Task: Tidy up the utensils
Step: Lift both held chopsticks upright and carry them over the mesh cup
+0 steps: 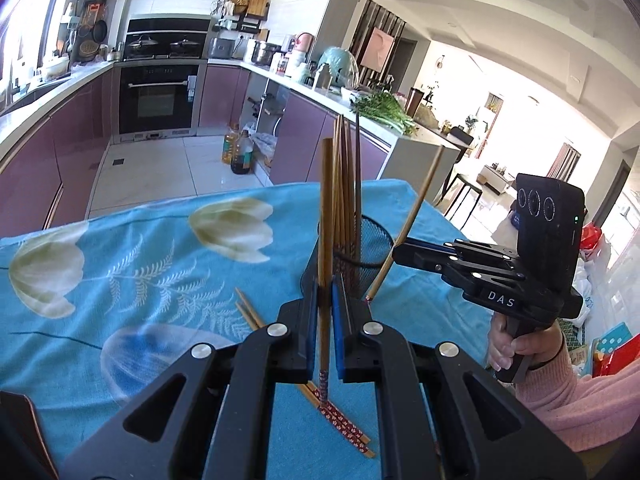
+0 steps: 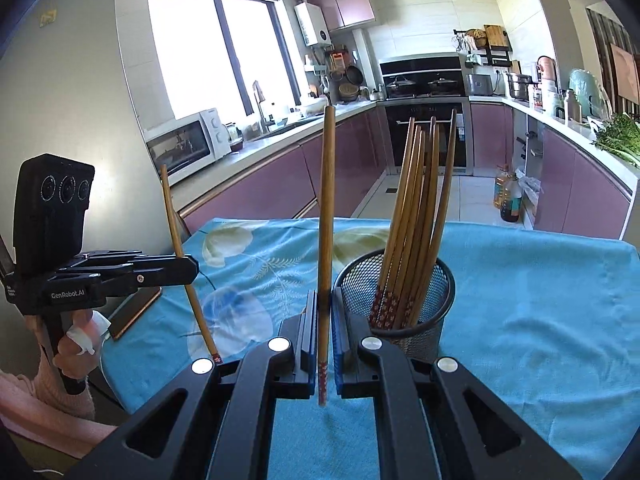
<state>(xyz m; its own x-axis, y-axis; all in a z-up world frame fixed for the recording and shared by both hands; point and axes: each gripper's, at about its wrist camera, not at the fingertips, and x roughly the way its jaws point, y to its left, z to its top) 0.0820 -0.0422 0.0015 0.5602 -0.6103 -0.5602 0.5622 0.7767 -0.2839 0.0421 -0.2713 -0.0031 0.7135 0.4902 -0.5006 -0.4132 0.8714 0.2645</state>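
Chopsticks filled the scene: one bamboo chopstick (image 1: 326, 240) stood nearly upright, clamped between the blue pads of the left gripper (image 1: 326, 300), its red patterned end pointing down above the cloth. A second chopstick (image 2: 326, 240) was pinched the same way in the right gripper (image 2: 326, 304), which hung just beside the black mesh holder (image 2: 400, 320). That holder already carried a bundle of chopsticks (image 2: 416, 200) leaning together, patterned ends down. Two more loose chopsticks (image 1: 344, 426) lay side by side on the blue floral tablecloth (image 1: 140, 280). Behind the table ran purple kitchen cabinets (image 2: 260, 196).
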